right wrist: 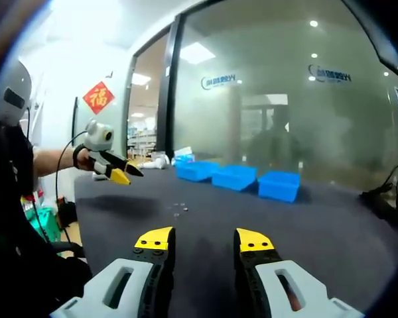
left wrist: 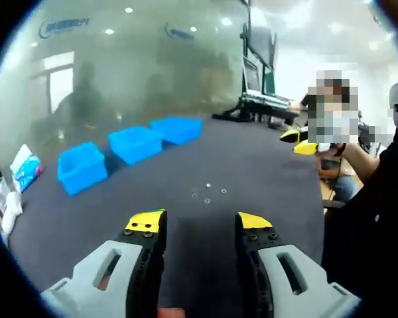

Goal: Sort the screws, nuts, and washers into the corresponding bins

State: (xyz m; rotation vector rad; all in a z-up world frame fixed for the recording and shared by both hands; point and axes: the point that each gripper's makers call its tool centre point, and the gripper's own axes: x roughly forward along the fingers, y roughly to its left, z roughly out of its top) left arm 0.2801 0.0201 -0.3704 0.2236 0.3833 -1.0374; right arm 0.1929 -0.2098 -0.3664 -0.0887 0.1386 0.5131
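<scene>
On the dark table [left wrist: 265, 165], in the left gripper view, my left gripper [left wrist: 200, 224] hangs above the surface w/ jaws wide apart, nothing between them. The small hardware [left wrist: 208, 191], a loose cluster of screws/nuts/washers too tiny to tell apart, lies just ahead of the tips, roughly in line w/ the gap. Beyond the hardware and off to the left sit three blue bins [left wrist: 134, 144] in a row, prob. one per part type, so each pick is a short carry. My right gripper [left wrist: 305, 142] shows past the table's far right edge, well apart from the hardware.

In the right gripper view, the right gripper [right wrist: 203, 238] is also spread wide & empty, held high over the table [right wrist: 331, 225]. The hardware [right wrist: 180, 209] lies ahead of it, a bit left of the left jaw. The blue bins [right wrist: 237, 177] stand beyond the hardware to the right. The left gripper [right wrist: 123, 171] hovers left of the hardware, raised. Nothing sorted yet, I reckon.
</scene>
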